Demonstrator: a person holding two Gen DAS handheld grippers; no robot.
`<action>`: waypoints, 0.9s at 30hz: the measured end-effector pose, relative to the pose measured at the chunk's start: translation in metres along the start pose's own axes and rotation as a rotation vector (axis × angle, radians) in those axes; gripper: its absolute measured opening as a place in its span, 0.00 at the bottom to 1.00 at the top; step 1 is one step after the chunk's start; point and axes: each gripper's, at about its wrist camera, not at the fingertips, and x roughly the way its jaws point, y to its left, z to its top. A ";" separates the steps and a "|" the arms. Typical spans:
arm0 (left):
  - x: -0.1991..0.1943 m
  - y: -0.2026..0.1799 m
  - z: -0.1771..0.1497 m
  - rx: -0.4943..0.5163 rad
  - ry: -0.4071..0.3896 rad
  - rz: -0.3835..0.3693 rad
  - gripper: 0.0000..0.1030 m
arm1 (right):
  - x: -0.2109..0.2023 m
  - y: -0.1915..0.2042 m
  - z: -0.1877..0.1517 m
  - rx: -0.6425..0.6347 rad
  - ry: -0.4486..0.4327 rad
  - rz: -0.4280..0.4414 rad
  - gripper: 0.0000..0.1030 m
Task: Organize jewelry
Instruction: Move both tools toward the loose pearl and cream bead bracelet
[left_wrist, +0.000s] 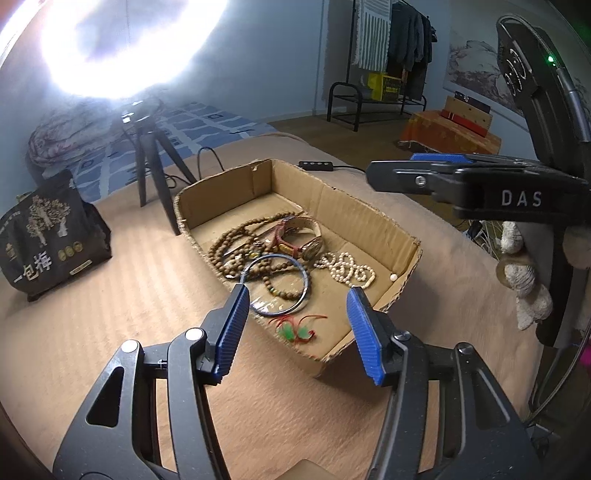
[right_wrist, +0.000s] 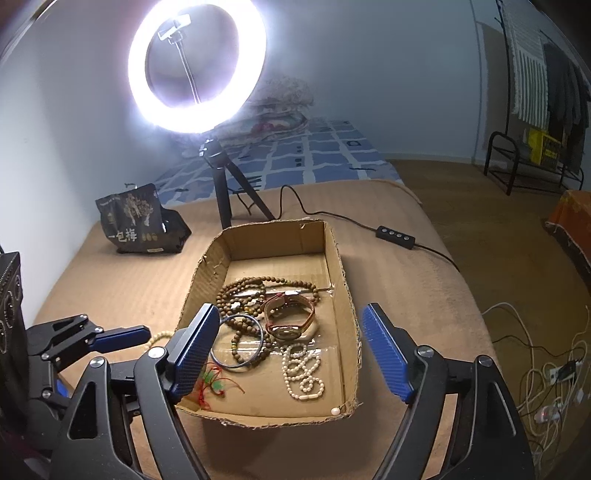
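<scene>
Left wrist view: left gripper (left_wrist: 295, 328) spread wide and empty, cardboard box (left_wrist: 369, 218) of jewelry just ahead, bangle (left_wrist: 277, 284) by its left fingertip; right wrist view: right gripper (right_wrist: 288, 354) likewise wide, empty, pearl strand (right_wrist: 303, 373) between its fingers.

A lit ring light (right_wrist: 196, 66) stands on a black tripod (right_wrist: 225, 184) near the far edge of the bed (right_wrist: 110, 288). A black snack bag (right_wrist: 138, 221) sits toward the far left corner. A cable with a switch (right_wrist: 395, 233) trails off the right edge.
</scene>
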 end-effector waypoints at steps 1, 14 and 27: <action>-0.003 0.002 -0.002 -0.004 -0.003 0.003 0.55 | -0.001 0.001 0.000 0.002 0.001 0.002 0.78; -0.067 0.059 -0.056 -0.077 -0.034 0.122 0.72 | -0.015 0.047 -0.011 -0.039 0.030 0.073 0.78; -0.090 0.101 -0.131 -0.144 0.028 0.161 0.71 | -0.002 0.133 -0.044 -0.240 0.086 0.252 0.78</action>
